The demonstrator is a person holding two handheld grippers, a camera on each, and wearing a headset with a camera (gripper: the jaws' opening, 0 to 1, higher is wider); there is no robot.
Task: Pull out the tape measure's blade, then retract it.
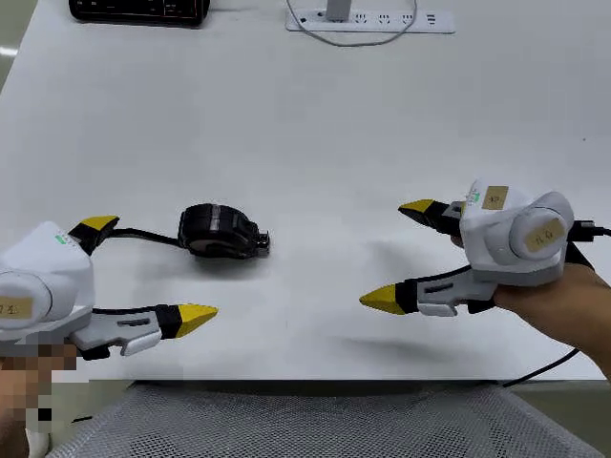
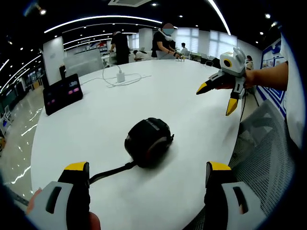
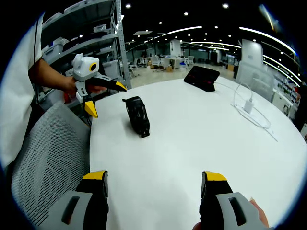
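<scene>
lying on the smooth white tabletop point(image 1: 305, 124): a black round-cased tape measure point(image 1: 221, 232), with its thin black strap point(image 1: 143, 234) trailing toward the far jaw of the white, yellow-tipped left gripper point(image 1: 151, 268). just ahead of that claw, body near but not touching; jaws spread wide there, holding nothing. well apart from the matching white, yellow-tipped right gripper point(image 1: 396, 253), likewise spread open and empty, bare table between. farther back, a white power strip point(image 1: 372, 19), a looped white cable point(image 1: 353, 38) and a flat black device point(image 1: 138, 10). at the near edge, a grey mesh chair back point(image 1: 325, 420).

White table point(image 1: 315, 124), grey mesh chair point(image 1: 334, 420), ceiling light strips point(image 2: 105, 17), storage shelves point(image 3: 91, 28).
</scene>
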